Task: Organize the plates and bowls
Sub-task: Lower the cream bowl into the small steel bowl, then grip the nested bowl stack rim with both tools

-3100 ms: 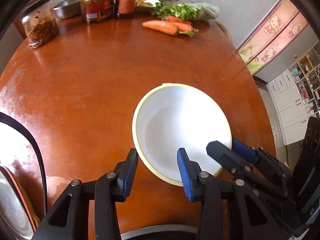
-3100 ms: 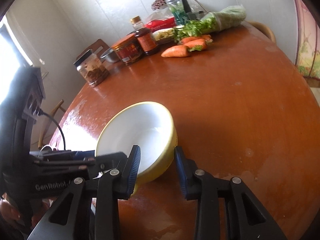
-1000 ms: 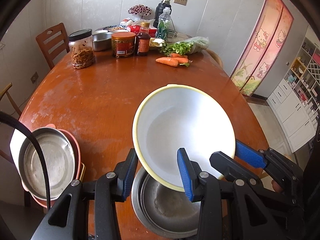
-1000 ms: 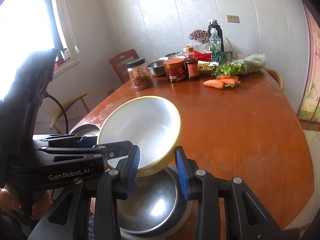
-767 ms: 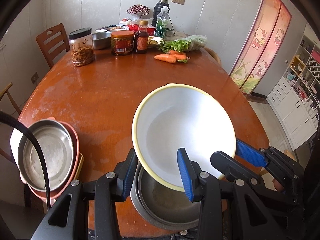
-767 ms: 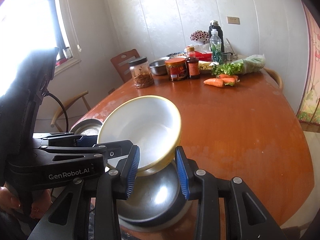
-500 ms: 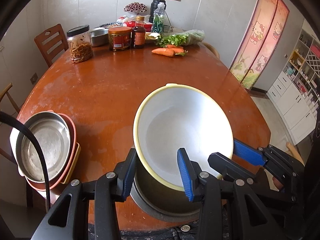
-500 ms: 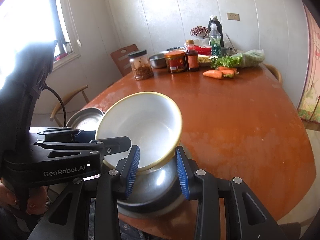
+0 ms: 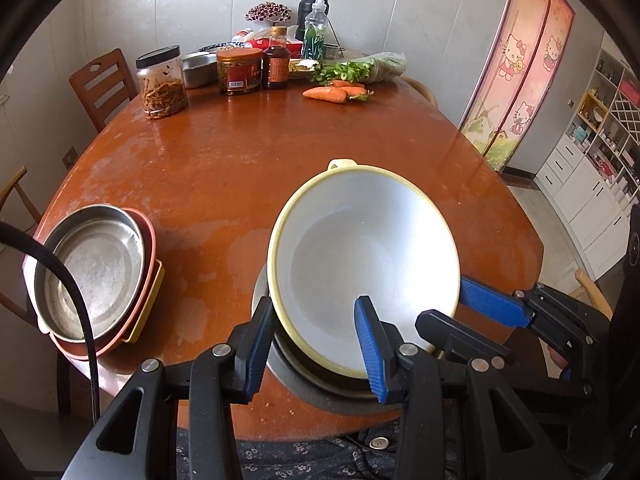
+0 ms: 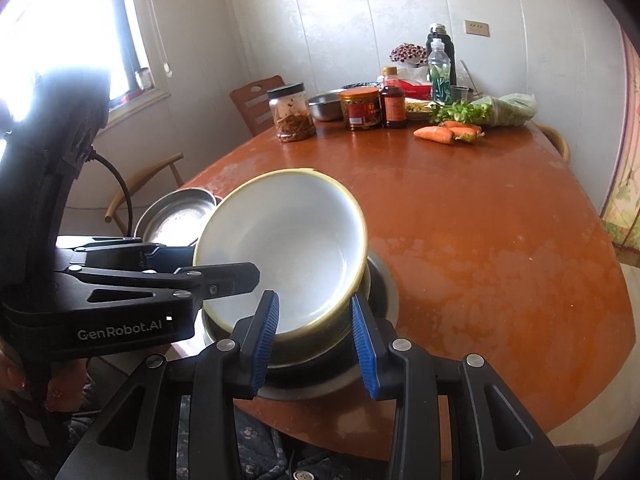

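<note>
A round wooden table (image 9: 248, 168) carries jars (image 9: 162, 80), carrots (image 9: 326, 94) and stacked dishes (image 9: 92, 268).

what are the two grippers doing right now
Left gripper: shut on the rim of the yellow-rimmed white bowl.
Right gripper: shut on the same bowl's near rim.

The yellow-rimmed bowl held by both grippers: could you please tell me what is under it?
Under the yellow-rimmed bowl sits a steel bowl at the near table edge; only its rim and part of its wall show. The yellow-rimmed bowl covers its inside, so anything in it is hidden.
</note>
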The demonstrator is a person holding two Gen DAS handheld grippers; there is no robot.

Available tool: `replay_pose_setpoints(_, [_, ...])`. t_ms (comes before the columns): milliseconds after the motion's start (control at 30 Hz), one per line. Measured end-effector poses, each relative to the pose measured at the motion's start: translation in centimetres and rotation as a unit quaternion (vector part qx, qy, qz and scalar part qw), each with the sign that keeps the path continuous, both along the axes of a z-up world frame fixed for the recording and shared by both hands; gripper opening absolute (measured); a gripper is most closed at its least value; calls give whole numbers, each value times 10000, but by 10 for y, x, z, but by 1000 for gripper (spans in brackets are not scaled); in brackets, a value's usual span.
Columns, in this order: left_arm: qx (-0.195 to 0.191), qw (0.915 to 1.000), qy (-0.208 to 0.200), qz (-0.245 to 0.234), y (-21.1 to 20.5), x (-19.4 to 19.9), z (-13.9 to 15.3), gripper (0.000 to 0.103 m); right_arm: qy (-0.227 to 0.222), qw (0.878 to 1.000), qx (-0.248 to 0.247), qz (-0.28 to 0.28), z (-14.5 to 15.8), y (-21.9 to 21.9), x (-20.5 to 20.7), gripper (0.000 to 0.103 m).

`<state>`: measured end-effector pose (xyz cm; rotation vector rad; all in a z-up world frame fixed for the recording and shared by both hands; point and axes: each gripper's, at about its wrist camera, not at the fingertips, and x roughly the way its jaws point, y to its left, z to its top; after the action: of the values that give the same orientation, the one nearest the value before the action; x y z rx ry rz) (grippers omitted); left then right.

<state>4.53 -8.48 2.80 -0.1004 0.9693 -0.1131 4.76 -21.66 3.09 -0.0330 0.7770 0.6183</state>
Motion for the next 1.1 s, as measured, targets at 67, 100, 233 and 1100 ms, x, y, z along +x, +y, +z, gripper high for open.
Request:
replay_pose_setpoints(67, [-15, 10000, -10, -29, 0, -3, 0, 40, 3, 10000, -5, 8, -1, 0, -2, 40])
replay_pose_setpoints(100, [-27, 10000, -24, -51, 0, -4, 1, 40, 6, 10000, -3, 9, -1, 0, -1, 41])
replay_pose_setpoints(233, [-46, 9999, -89, -32, 4, -9, 3, 42, 13, 10000, 42, 7, 1, -2, -1, 43])
replay_pose_setpoints(1100, [-1115, 9924, 392, 342, 38, 3, -33, 67, 1020, 9894, 837, -612, -24, -27, 29, 75])
